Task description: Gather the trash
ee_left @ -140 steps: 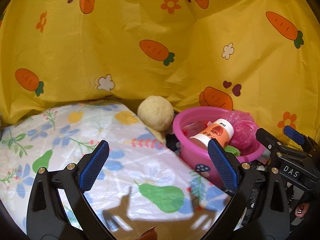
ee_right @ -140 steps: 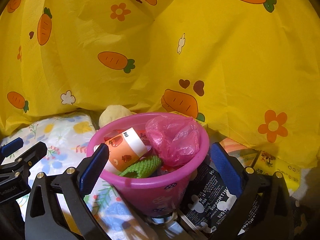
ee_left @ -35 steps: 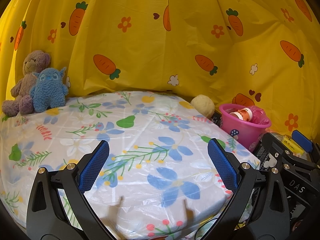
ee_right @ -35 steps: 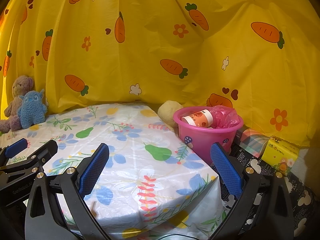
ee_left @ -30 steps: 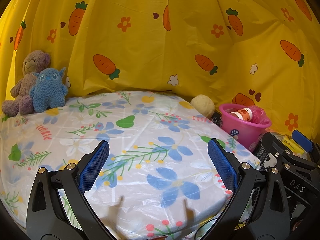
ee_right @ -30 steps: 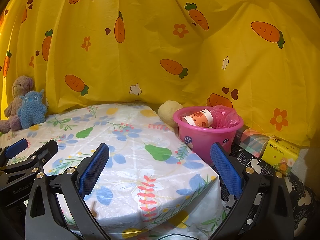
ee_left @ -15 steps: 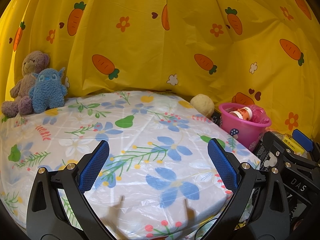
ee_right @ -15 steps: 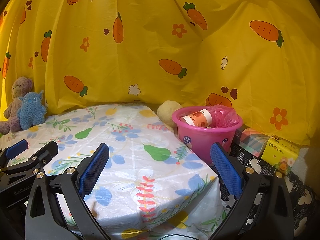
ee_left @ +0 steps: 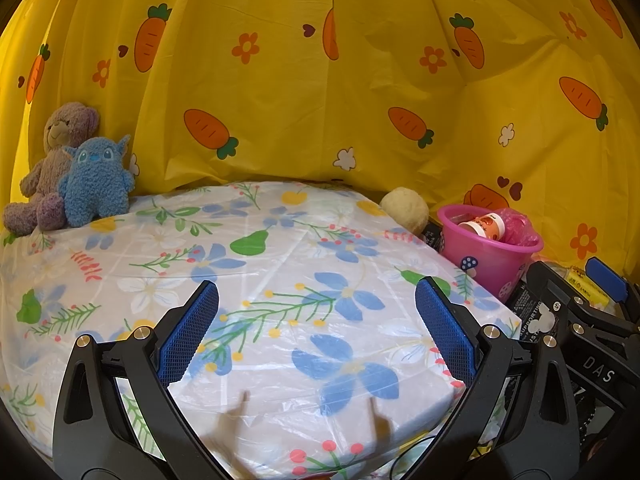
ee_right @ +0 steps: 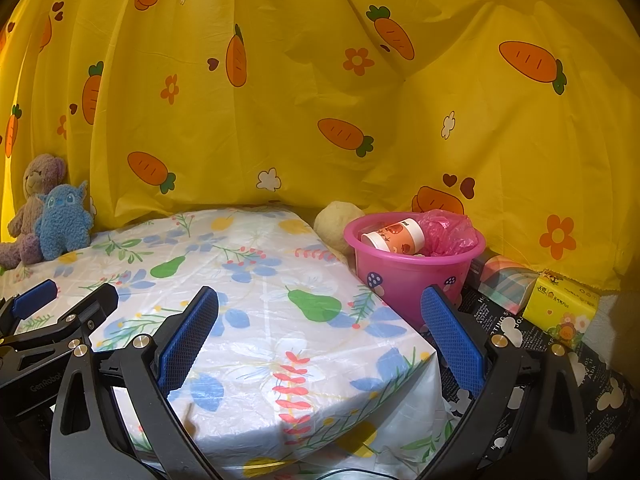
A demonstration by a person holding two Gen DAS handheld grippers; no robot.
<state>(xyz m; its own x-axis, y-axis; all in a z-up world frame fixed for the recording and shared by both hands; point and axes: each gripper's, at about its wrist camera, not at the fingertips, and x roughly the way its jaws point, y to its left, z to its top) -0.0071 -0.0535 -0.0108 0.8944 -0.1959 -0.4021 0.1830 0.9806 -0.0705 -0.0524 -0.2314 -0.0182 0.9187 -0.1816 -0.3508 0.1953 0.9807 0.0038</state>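
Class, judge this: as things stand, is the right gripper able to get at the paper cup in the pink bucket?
Probably yes. The right gripper is open and empty, the paper cup lies on top in the open pink bucket, and nothing stands between them.

I'm looking at what reads as a home play corner, likely a child's room. A yellow curtain (ee_right: pixel 280 92) printed with carrots, flowers and hearts hangs across the whole far side. In front of it sits a low tabletop (ee_left: pixel 260 280) covered in a plastic cloth printed with pears and blue flowers. Two plush toys, a brownish teddy bear (ee_left: pixel 52 152) and a blue furry creature (ee_left: pixel 94 180), lean against the curtain at the far left. On the right, a pink bucket (ee_right: pixel 412 276) with mushroom prints stands beside tissue packs (ee_right: pixel 560 308) on a dark cartoon-mouse-patterned sheet (ee_right: pixel 500 328).
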